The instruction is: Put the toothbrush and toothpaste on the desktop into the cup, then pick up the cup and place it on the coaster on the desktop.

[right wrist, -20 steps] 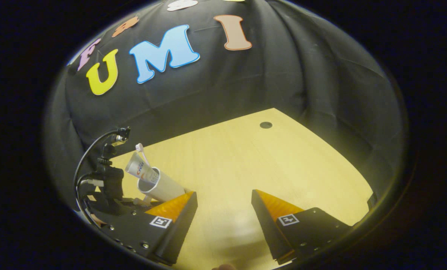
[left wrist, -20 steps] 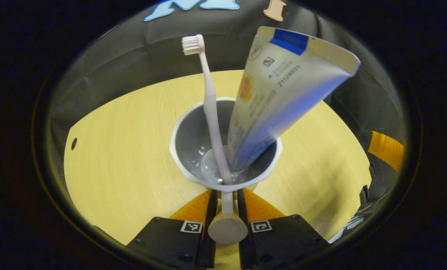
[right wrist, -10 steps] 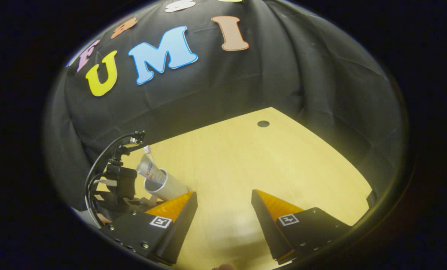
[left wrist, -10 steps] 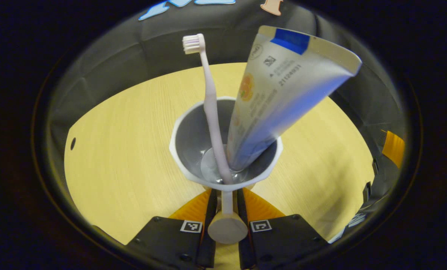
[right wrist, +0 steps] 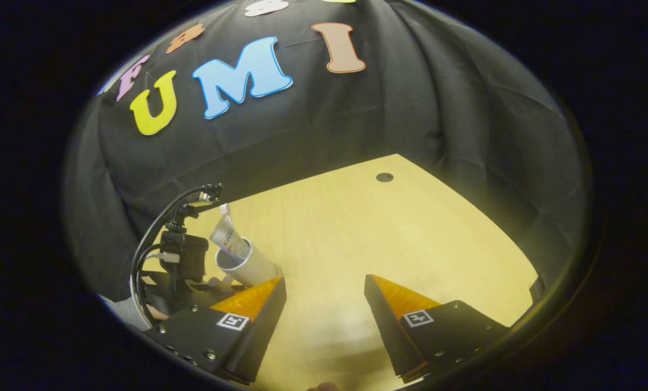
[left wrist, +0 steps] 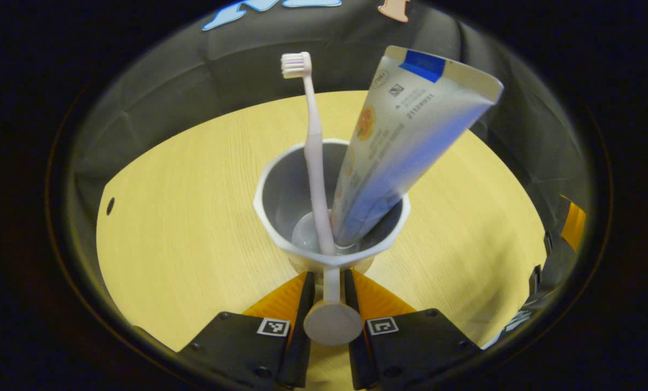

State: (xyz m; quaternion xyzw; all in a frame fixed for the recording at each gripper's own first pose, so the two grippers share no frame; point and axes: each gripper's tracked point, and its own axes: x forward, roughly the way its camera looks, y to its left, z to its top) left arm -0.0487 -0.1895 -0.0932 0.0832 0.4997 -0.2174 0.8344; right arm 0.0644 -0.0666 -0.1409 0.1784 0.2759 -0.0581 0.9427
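Pale plastic is what we see first: the cup (left wrist: 332, 209) sits square ahead in the left gripper view, with the toothbrush (left wrist: 314, 157) standing bristles-up inside it and the toothpaste (left wrist: 397, 141) tube leaning cap-down against the right side of the rim. Both items are in, so we judge the loading step done and the carry to the coaster to be the step in hand. Our left gripper (left wrist: 333, 293) has its fingers drawn narrow, one on either side of the cup's handle, a thin stem ending in a round disc, and both appear to press on it. Whether the cup's base touches the wooden desktop (left wrist: 182, 217) or hangs just above it we cannot tell from here, though in the right gripper view the cup (right wrist: 245, 265) looks tilted at the near left of the desk, beside the left gripper's body and cables. Our right gripper (right wrist: 324, 288) hovers with its fingers wide apart over bare wood near the desk's front, holding nothing. We see no coaster in these pictures. The next move, as we judge it, calls for finding that coaster, keeping the cup level so the top-heavy tube does not tip out, and lowering it flat before the fingers let go.
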